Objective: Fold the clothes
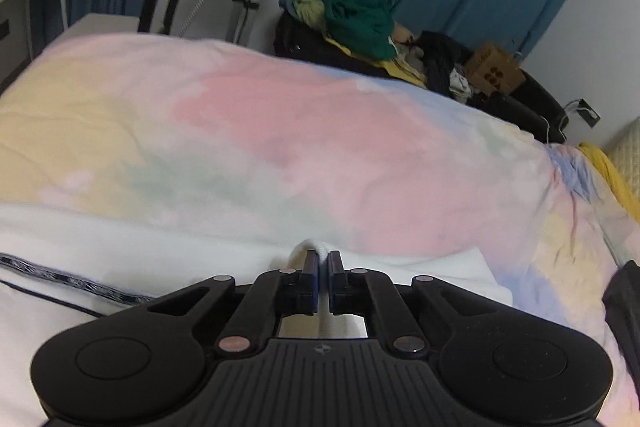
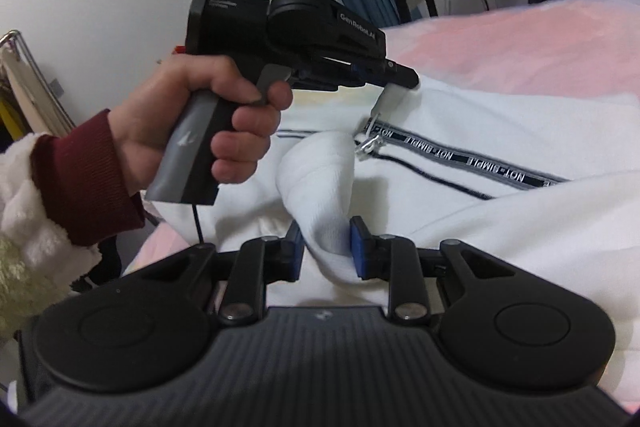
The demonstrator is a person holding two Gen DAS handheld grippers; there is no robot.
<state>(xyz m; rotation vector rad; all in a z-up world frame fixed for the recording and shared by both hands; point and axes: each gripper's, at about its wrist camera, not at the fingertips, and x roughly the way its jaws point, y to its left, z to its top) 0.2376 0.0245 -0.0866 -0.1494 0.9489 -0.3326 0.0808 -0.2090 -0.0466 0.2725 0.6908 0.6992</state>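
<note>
- Jacket: the white jacket [image 2: 500, 131] lies spread on the bed [image 1: 280, 131], on top of the pastel cover. A dark stripe with letters [image 2: 460, 155] runs along its zipper.
- The left claw [image 1: 320, 261] is pinched shut on a small white bit of the jacket. In the right wrist view this claw [image 2: 394, 83] sits just above the zipper pull [image 2: 370, 143], and a white tab hangs from its tip. I cannot tell if that bit is a tag or part of the collar.
- A hand [image 2: 192, 115] with a red cuff holds the left claw by its grey handle, finger on the trigger.
- The right claw [image 2: 326, 247] has a thick white roll of the jacket [image 2: 320, 183] between its blue pads [image 2: 358, 247]. The pads sit apart, one on each side of the roll. I cannot tell if they squeeze it or just sit beside it.
- Step, as I judge it: both claws are at the jacket near the zipper pull, getting a hold on the cloth so that one part can be moved over another.
- I cannot tell how many folds the jacket already has, as most of it is out of view.
- The next move calls for a firm hold on the roll by the right claw. Both claws should go together, so the cloth lands flat and does not bunch.
- More clothes [image 1: 356, 15] sit in a pile past the far edge of the bed.
</note>
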